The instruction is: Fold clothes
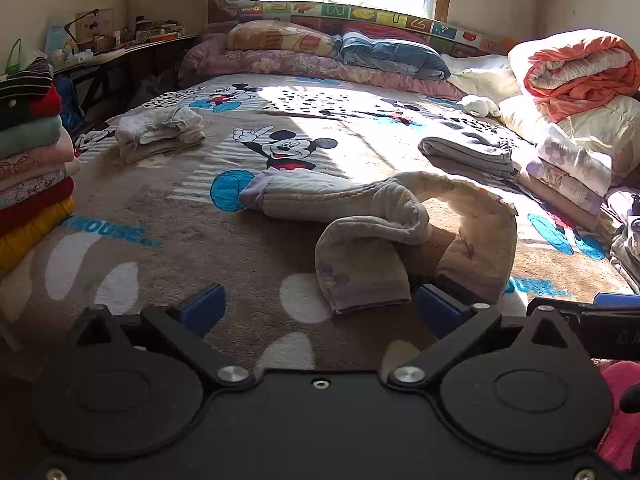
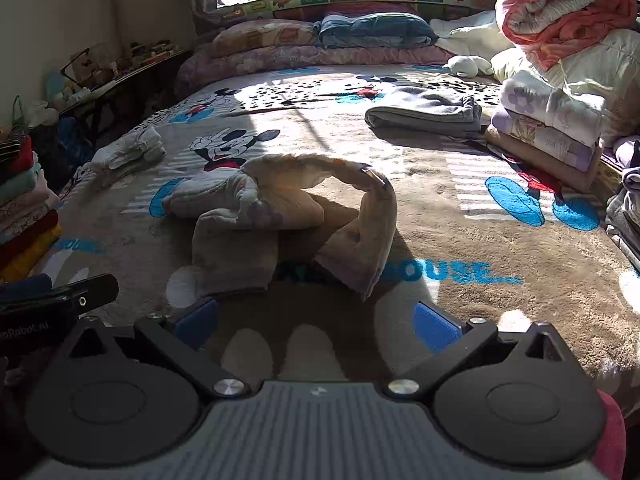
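A padded beige pair of trousers [image 1: 372, 216] lies crumpled on the Mickey Mouse bed blanket [image 1: 168, 216], its two legs bent toward me and one leg arched up. In the right wrist view the same trousers [image 2: 280, 208] lie just ahead of the fingers. My left gripper [image 1: 320, 312] is open, its blue pads on either side of the near leg's cuff without touching it. My right gripper [image 2: 316, 328] is open over bare blanket [image 2: 480, 240], a short way in front of the cuffs. Nothing is held.
Folded clothes lie around: a white pile [image 1: 160, 132] at the far left, a grey pile [image 1: 468, 152] at the right, a tall stack [image 1: 32, 168] on the left edge. Rolled quilts [image 1: 580, 72] and pillows [image 1: 320, 48] line the right and back. A cluttered side table [image 1: 120, 44] stands left.
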`<state>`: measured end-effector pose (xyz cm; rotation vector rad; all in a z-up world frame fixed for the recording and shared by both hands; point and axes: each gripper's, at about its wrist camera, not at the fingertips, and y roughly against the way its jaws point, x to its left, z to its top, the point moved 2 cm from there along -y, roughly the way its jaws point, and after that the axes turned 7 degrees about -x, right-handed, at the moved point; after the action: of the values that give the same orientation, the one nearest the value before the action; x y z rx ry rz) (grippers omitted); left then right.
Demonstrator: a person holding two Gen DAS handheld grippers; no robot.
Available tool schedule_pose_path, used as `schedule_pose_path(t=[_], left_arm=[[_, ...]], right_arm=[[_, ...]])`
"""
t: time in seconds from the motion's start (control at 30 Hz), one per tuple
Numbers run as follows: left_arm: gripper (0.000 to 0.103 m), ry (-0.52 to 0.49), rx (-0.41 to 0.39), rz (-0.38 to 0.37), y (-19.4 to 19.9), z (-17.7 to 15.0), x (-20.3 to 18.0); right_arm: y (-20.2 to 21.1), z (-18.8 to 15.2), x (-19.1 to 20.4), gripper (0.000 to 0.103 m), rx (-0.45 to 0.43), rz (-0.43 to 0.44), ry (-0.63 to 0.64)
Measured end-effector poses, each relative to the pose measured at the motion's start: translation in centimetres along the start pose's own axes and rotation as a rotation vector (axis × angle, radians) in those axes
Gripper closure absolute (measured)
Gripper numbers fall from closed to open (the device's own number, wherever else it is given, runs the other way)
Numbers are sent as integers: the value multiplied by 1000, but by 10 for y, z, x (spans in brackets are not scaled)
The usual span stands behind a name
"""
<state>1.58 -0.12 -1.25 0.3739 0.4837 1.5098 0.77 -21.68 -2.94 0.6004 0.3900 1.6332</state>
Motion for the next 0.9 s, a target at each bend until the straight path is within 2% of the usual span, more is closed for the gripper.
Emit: schedule_pose_path(t=[0.13, 0.37, 0.9], left_arm=[[0, -6, 17, -14, -2, 0, -4], [0, -29, -19, -4, -3, -2, -8], [0, -35, -17, 2, -5, -4, -10]], right_arm=[[0, 1, -1, 0, 7, 7, -10], [-2, -1, -3, 0, 2, 5, -14], [-4, -2, -4, 0, 8, 8, -21]])
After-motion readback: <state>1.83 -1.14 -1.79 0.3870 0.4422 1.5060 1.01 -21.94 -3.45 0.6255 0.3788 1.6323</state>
